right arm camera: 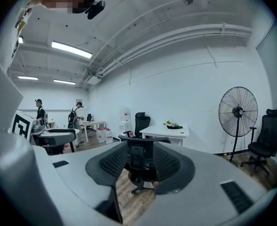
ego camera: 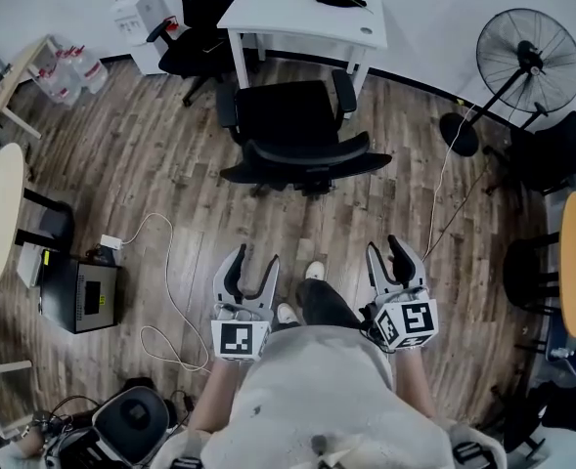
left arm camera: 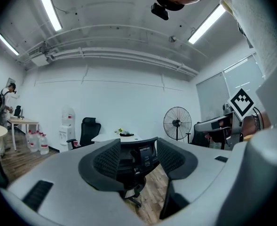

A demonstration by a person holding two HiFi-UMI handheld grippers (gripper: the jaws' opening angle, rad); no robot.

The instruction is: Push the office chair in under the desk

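Chair (ego camera: pixel 292 130) out from counter (ego camera: pixel 288 13), both claws empty.
The chair stands on the wood floor (ego camera: pixel 170 164) just before the white counter, seat not under it, backrest toward the person. Left claw (ego camera: pixel 253 262) and right claw (ego camera: pixel 386 252) are side by side, well short of the backrest, jaws apart, gripping nothing.

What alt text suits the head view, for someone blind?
A black office chair stands pulled out from a white desk on a wooden floor, seen from above. Nearer, a person holds the left gripper and right gripper toward it, both open.
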